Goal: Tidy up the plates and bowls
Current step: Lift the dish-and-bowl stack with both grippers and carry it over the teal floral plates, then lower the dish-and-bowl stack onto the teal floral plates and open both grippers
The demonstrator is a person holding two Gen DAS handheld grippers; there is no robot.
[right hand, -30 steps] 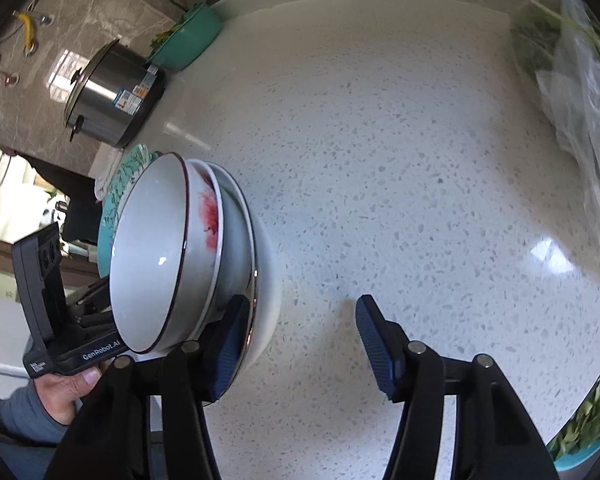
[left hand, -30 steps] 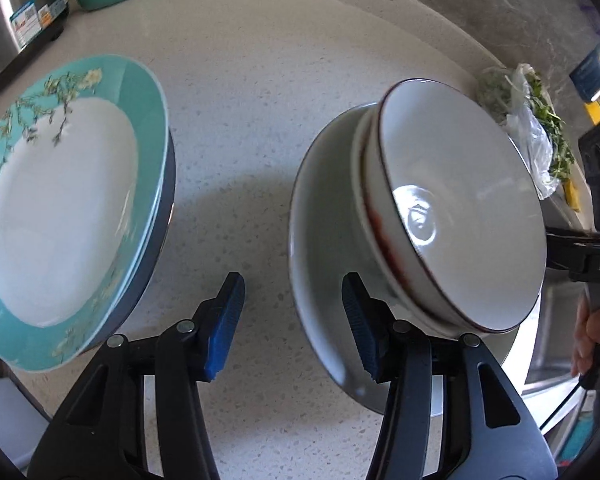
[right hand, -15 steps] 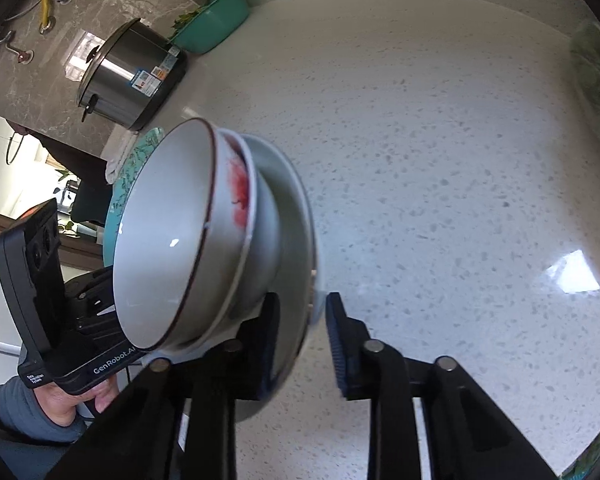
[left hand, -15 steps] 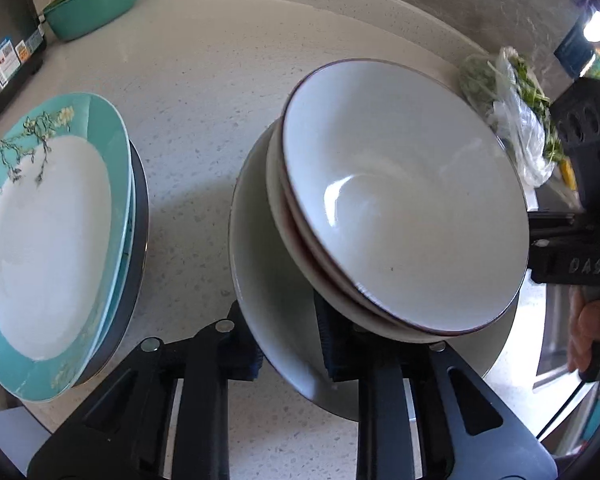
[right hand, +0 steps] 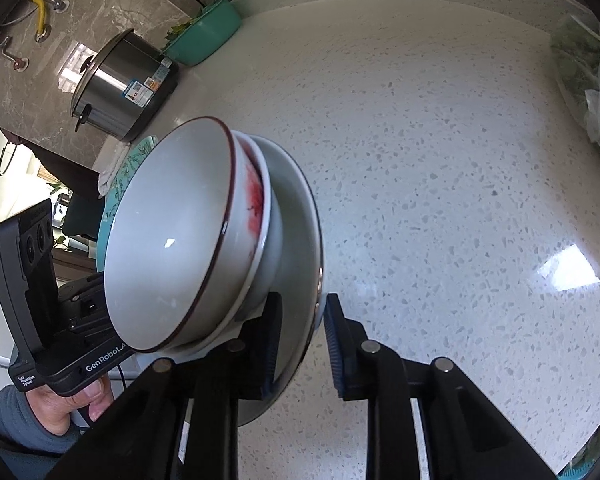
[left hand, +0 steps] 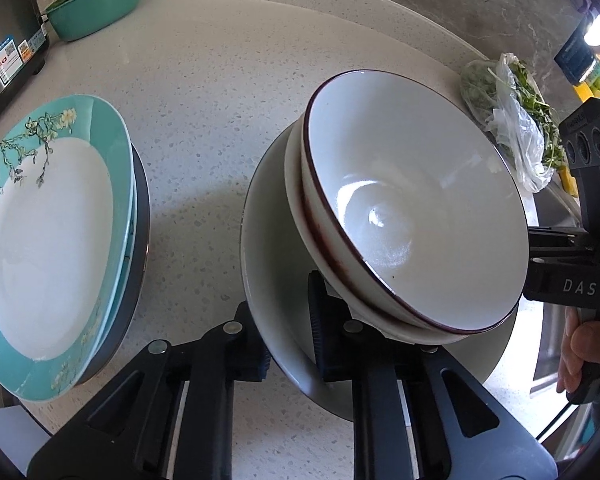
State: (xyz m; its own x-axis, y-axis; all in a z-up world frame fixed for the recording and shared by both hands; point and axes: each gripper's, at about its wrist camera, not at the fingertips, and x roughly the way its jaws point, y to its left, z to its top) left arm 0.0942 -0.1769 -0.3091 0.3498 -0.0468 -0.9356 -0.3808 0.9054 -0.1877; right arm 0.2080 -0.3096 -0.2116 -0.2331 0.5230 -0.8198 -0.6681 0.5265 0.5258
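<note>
1. Left gripper (left hand: 286,332) jaws clamped on near rim of grey plate (left hand: 268,248).
2. Right gripper (right hand: 300,344) jaws grip the same plate's opposite rim.
3. Two nested white bowls (left hand: 416,216) sit on the plate, right of teal floral plates (left hand: 48,240) on countertop (left hand: 204,92).

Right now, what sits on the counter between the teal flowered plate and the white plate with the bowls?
Nothing: in the left wrist view, only bare speckled counter separates the teal plate from the white plate.

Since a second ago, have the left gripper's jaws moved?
Yes. The left gripper had its jaws apart beside the grey plate, over the countertop; now they are shut on that plate's near rim.
</note>
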